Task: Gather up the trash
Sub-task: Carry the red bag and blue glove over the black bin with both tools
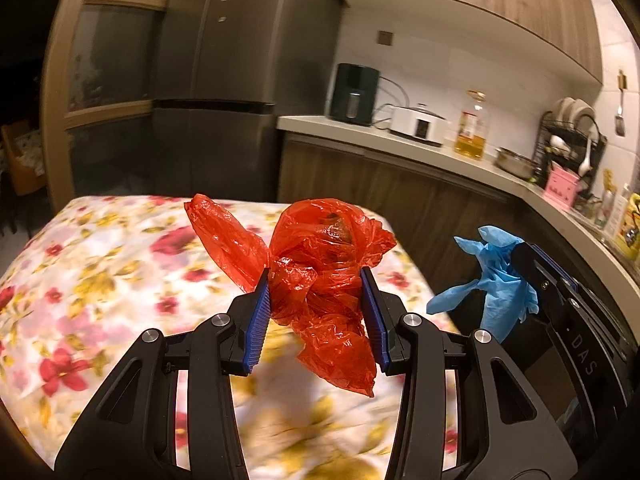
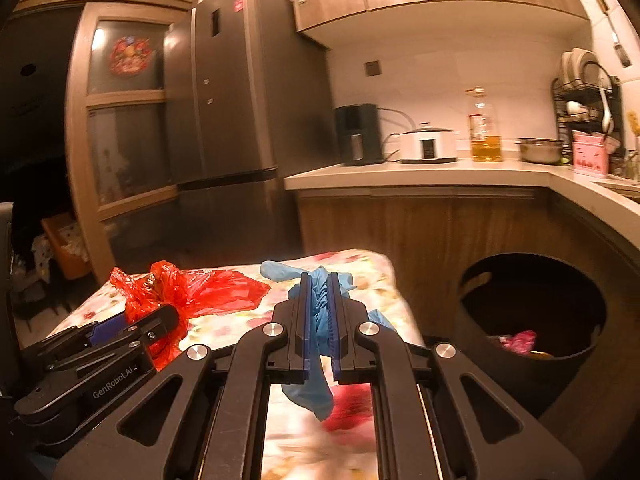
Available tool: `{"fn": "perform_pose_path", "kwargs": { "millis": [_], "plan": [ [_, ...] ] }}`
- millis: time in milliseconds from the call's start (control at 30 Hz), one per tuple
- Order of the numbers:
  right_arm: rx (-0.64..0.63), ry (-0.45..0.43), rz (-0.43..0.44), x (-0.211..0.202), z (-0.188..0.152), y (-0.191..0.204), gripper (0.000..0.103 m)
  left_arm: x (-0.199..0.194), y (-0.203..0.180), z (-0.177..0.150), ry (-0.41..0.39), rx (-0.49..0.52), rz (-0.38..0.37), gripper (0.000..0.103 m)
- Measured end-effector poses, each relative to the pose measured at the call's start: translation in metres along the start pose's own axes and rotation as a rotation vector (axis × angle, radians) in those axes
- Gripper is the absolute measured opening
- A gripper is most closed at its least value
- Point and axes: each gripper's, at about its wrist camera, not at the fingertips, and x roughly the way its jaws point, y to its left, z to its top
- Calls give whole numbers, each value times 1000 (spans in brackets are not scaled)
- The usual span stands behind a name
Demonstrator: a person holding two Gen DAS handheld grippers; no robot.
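My left gripper [image 1: 316, 280] is shut on a crumpled red plastic bag [image 1: 320, 264] and holds it above the floral table [image 1: 100, 264]. My right gripper [image 2: 319, 280] is shut on a blue disposable glove [image 2: 318, 320] that hangs between and below its pads. In the left wrist view the right gripper [image 1: 520, 264] with the glove [image 1: 496, 280] is to the right, past the table's edge. In the right wrist view the left gripper [image 2: 160, 316] with the red bag [image 2: 188, 292] is at the left. A black trash bin [image 2: 536, 312] stands open on the floor at the right, with some trash inside.
The floral table [image 2: 360, 268] lies under both grippers. A wooden counter [image 2: 420, 176] runs behind and to the right, with an air fryer [image 2: 358, 134], a white cooker [image 2: 428, 144], an oil bottle [image 2: 484, 128] and a dish rack [image 2: 588, 96]. A steel fridge [image 2: 240, 120] stands behind.
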Motion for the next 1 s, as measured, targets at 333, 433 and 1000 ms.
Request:
{"fn": "perform_pose_path", "kwargs": {
  "millis": [333,433,1000],
  "plan": [
    [45,-49,-127,-14,13,-64,8,23,-71,7,-6,86,-112,41],
    [59,-63,-171,-17,18,-84,8,28,-95,9,-10,108,-152,41],
    [151,-94,-330,-21,30,-167,8,65,-192,16,-8,186,-299,41]
  ]
}}
